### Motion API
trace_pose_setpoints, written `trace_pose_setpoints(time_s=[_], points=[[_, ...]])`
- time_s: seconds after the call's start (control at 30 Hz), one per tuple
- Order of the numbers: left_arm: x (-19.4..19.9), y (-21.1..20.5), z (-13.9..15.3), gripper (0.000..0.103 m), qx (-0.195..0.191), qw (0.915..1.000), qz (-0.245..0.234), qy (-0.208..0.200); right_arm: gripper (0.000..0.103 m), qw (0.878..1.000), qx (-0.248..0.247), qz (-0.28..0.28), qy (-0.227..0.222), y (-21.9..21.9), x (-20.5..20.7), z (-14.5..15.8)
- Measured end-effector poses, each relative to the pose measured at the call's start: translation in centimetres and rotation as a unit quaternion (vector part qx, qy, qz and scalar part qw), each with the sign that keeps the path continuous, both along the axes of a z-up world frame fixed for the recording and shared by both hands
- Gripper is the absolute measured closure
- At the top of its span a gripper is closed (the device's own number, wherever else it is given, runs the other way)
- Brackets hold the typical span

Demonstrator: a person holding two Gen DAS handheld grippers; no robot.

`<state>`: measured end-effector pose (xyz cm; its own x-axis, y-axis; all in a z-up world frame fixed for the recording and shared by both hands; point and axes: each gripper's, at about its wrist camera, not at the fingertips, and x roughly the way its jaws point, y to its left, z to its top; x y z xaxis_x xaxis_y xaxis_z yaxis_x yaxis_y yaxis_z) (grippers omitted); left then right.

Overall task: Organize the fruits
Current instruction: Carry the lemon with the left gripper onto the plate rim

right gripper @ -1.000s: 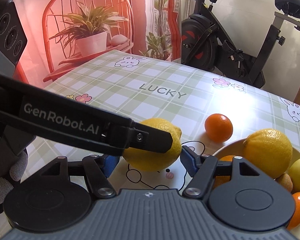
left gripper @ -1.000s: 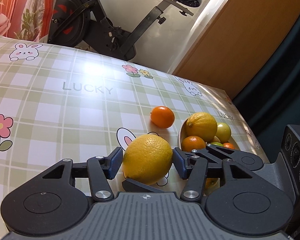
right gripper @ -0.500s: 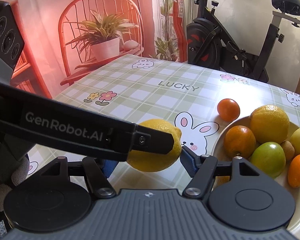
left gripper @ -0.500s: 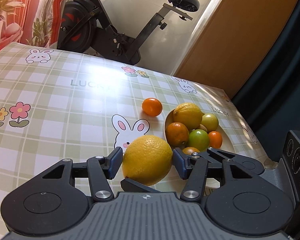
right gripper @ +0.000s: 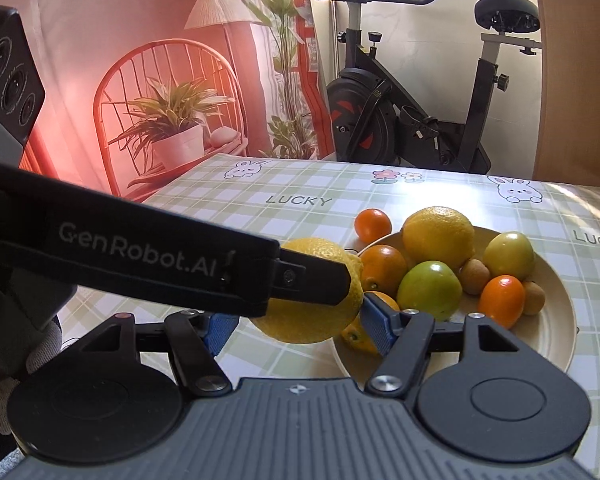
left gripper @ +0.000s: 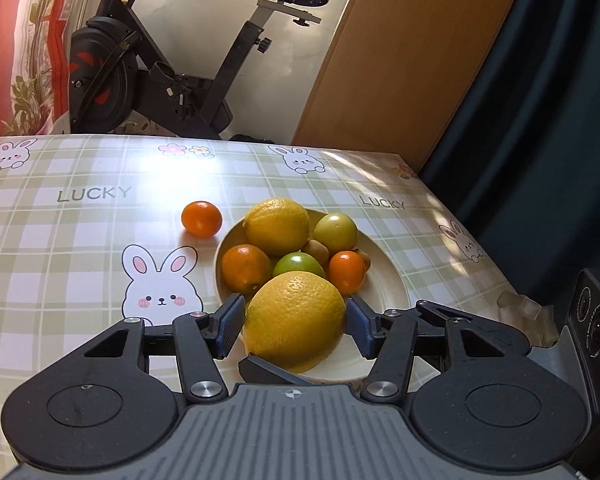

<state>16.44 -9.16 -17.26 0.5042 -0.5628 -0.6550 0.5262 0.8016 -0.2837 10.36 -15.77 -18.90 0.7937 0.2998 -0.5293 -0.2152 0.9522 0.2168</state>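
Both grippers have carried the lemon (left gripper: 295, 321) from beside the plate (left gripper: 388, 292) to over its near rim. Left gripper (left gripper: 295, 326) and right gripper (right gripper: 298, 322) each clamp its pebbled rind between blue ribbed pads; smooth round fruits fill the plate.

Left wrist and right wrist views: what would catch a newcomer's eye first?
A big yellow lemon sits between the blue pads of both tongs, left and right, above the near rim of a cream plate heaped with fruit. One small orange lies alone on the checked bunny tablecloth beside the plate.
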Motion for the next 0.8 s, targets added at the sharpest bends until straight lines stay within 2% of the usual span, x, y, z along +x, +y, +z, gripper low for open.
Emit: trace_pose_setpoints(time_s=[0.4, 0.6, 0.8], points=[[-0.9, -6.1, -1.3, 0.044, 0.037, 0.9984, -0.042, -0.003, 0.035, 0.997, 0.026, -0.071, 0.007, -5.8, -2.7, -0.7], [-0.4, -6.8, -2.6, 0.043, 0.049, 0.9978, -0.042, 0.009, 0.035, 0.995, 0.037, -0.093, 0.027, -6.8, -2.5, -2.0], [0.2, -6.5, -3.4, 0.043, 0.051, 0.9977, -0.04, 0.021, 0.035, 0.994, 0.038, -0.091, 0.042, -6.8, -2.0, -3.0]])
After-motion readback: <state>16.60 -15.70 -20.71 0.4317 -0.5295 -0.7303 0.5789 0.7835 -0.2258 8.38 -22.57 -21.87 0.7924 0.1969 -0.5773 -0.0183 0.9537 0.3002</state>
